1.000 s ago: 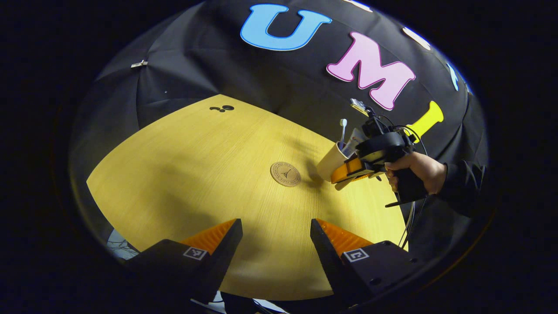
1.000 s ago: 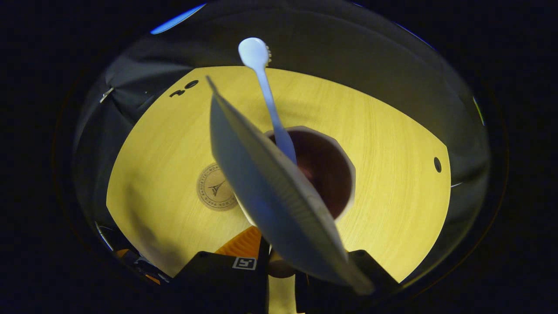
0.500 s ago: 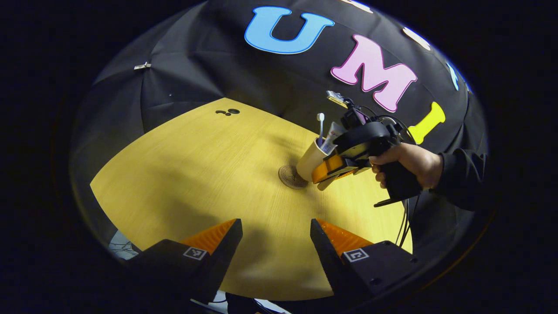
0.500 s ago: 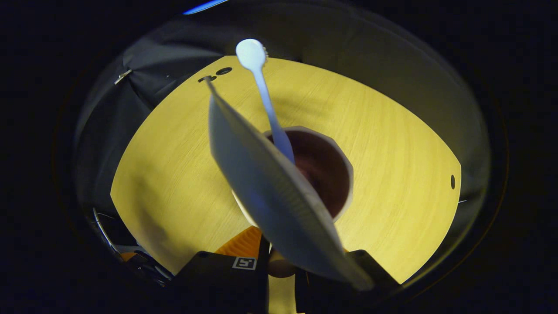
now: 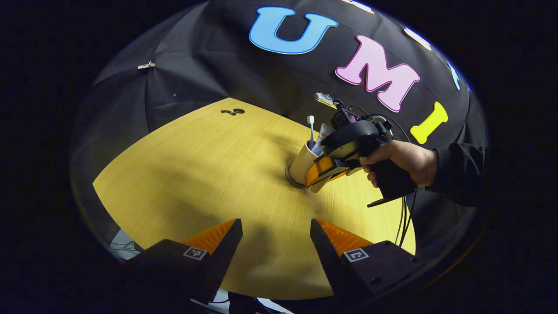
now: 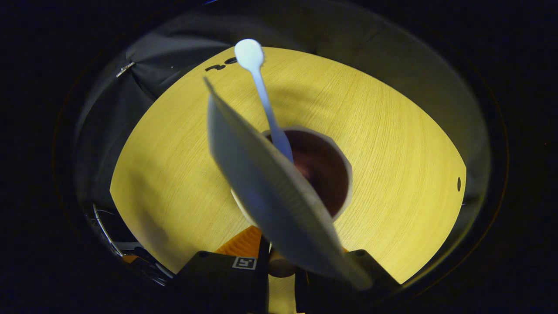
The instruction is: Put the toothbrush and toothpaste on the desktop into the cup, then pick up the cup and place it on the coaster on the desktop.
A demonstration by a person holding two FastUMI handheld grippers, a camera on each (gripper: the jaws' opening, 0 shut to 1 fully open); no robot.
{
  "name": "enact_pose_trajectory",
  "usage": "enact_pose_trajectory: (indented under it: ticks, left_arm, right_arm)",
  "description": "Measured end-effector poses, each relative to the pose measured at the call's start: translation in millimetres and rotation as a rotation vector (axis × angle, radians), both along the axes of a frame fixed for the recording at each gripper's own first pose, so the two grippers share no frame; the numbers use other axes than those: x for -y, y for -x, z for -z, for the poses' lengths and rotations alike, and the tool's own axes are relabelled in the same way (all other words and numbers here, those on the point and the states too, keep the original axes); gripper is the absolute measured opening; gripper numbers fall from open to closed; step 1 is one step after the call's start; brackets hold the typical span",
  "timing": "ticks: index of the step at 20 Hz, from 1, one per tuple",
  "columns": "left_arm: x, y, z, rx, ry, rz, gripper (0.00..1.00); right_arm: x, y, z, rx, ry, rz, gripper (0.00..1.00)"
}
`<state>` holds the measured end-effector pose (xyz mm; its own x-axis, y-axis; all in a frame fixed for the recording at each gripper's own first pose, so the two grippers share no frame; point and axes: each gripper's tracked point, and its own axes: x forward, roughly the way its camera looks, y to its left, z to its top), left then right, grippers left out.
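- Nearest in the left gripper view, the left gripper (image 5: 274, 244) hovers over the near edge of the wooden desktop (image 5: 196, 174) with its fingers spread apart and nothing between them. It is well apart from the work, so it poses little risk unless it swings in.
- Nearest in the right gripper view, the right gripper (image 6: 279, 266) has its fingers clenched on the near wall of the cup (image 6: 335, 170). A grip on one wall alone could let the cup pivot or slip when it is let go.
- Just beyond, the toothpaste tube (image 6: 266, 192) leans out of the cup toward the camera, and the toothbrush (image 6: 261, 93) stands up from the cup with its head high. Both ride above the rim, so a jolt or a tilted release could tip them out, or topple the cup with them.
- Farther off in the left gripper view, the right gripper (image 5: 324, 170), held by a person's hand (image 5: 399, 159), has the cup (image 5: 301, 163) at the coaster (image 5: 291, 179), whose dark rim peeks out at the cup's base. I cannot tell whether the cup is touching it or just above.
- The cup looks tilted there. If released like that it may land on an edge, rock, or sit half off the coaster.
- Opening the fingers too fast, or dragging them sideways while pulling away, could shove the cup off its mark.
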<state>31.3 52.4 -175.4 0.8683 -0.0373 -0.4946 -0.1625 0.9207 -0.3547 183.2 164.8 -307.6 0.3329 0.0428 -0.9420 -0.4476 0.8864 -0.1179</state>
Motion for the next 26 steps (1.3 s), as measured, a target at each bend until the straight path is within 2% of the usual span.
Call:
enact_pose_trajectory:
  ticks: [3,6,7,9,10,11,16,19,23,26]
  left_arm:
    - [-2,0,0,-0.002,0.007,-0.007,0.98]
    - [-2,-2,-2,0.003,0.002,-0.008,0.97]
    - [-2,-4,-4,0.003,0.0,-0.005,0.97]
    - [1,-5,-6,0.006,-0.007,0.004,0.98]
    - [3,-6,-8,0.009,-0.01,0.009,0.98]
    - [4,-6,-11,0.012,-0.016,0.012,0.98]
    - [17,-12,-32,0.054,-0.07,0.045,0.98]
    - [24,-18,-53,0.092,-0.101,0.058,0.98]
    - [33,-27,-99,0.198,-0.19,0.057,0.98]
    - [37,-34,-134,0.288,-0.253,0.027,0.97]
  right_arm:
    - [1,0,0,-0.012,-0.01,0.004,0.24]
    - [-6,2,-4,-0.032,-0.105,0.058,0.31]
    - [-9,4,-9,-0.04,-0.137,0.075,0.39]
    - [-7,4,-19,-0.027,-0.172,0.085,0.66]
    - [-5,5,-27,-0.019,-0.187,0.08,0.93]
    - [-4,11,-34,-0.015,-0.204,0.077,0.98]
    - [10,32,-75,0.03,-0.286,0.09,0.99]
    - [25,39,-108,0.097,-0.355,0.145,0.99]
    - [59,44,-154,0.236,-0.411,0.194,0.98]
    - [89,56,-182,0.307,-0.443,0.223,0.99]
